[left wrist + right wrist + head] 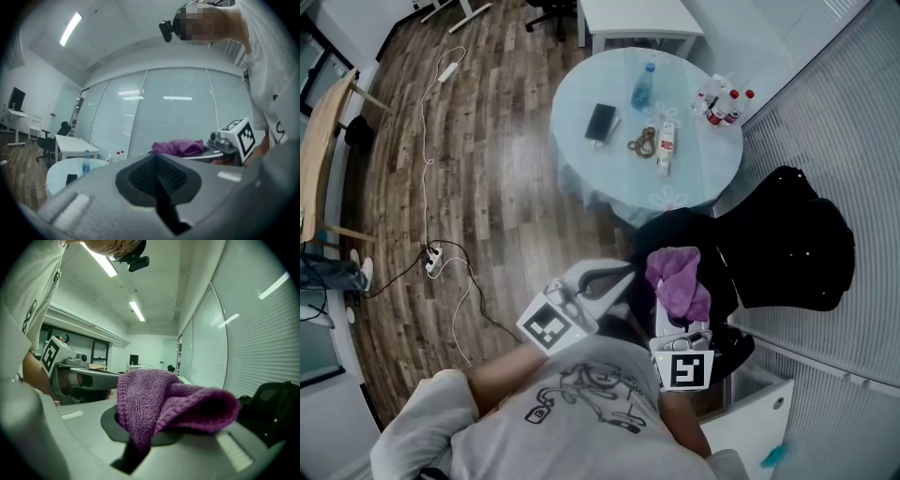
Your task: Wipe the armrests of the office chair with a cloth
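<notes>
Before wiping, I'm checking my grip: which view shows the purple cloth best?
Right gripper view: the cloth fills it, pinched in the right gripper. Head view shows it small from above; left gripper view, a distant sliver.

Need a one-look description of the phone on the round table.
Find the round glass table at the top of the head view. On its left half lies the phone, left of the blue bottle: the only flat, dark rectangle there.

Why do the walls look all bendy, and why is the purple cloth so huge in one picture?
Head view: the wide lens bows the blinds near the edges. Right gripper view: the purple cloth, pinched in the right claw, sits close to the lens, so it looms large; ceiling lights glare white. Left gripper view: corners go dark.
</notes>
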`<state>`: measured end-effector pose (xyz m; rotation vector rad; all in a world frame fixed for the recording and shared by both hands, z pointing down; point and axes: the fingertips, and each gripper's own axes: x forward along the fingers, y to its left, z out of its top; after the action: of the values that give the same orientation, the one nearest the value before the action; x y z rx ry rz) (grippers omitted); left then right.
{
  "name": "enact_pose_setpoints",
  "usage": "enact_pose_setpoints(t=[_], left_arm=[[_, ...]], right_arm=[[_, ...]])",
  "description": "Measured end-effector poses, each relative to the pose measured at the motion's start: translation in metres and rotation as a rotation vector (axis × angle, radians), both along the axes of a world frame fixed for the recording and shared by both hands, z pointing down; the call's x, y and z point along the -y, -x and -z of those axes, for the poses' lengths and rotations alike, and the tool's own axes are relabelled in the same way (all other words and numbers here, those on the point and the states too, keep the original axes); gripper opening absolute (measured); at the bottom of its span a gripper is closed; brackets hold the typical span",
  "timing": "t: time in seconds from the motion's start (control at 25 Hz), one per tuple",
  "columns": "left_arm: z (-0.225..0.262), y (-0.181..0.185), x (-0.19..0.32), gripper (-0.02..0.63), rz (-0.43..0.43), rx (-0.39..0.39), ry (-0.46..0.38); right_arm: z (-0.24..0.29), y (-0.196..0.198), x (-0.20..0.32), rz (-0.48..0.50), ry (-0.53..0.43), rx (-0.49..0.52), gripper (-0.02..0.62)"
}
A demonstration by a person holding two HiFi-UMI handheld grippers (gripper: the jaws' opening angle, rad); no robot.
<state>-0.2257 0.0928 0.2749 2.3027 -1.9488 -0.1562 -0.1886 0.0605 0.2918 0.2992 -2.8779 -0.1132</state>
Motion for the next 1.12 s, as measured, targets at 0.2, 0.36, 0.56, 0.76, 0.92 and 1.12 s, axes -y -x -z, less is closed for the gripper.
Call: enact_pose_setpoints(t=[0.2, 0.36, 0.56, 0.76, 0.92, 1.12], left_arm=[[-0.009, -0.001, 0.011, 0.002, 0.002, -0.003, 0.014], [-0.026, -0.002, 0.019, 0.002, -0.002, -0.012, 0.043], [-0.059, -0.003, 0.024, 0.002, -0.005, -0.037, 0.091], [-0.091, -0.006, 0.031, 0.002, -0.006, -0.055, 0.138], [-0.103, -0.004, 0.036, 0.002, -0.007, -0.050, 0.139], [-0.126, 0.011, 0.049, 0.002, -0.010, -0.031, 0.146]], right_arm=[[-0.009, 0.001, 0.010, 0.010, 0.008, -0.024, 0.032], [-0.023, 0.003, 0.018, 0.007, 0.032, -0.037, 0.032], [-0.055, 0.000, 0.019, 0.021, 0.068, -0.082, 0.032], [-0.086, -0.001, 0.024, 0.039, 0.095, -0.111, 0.032], [-0.096, 0.003, 0.027, 0.051, 0.091, -0.120, 0.032], [-0.120, 0.014, 0.044, 0.054, 0.077, -0.153, 0.032]])
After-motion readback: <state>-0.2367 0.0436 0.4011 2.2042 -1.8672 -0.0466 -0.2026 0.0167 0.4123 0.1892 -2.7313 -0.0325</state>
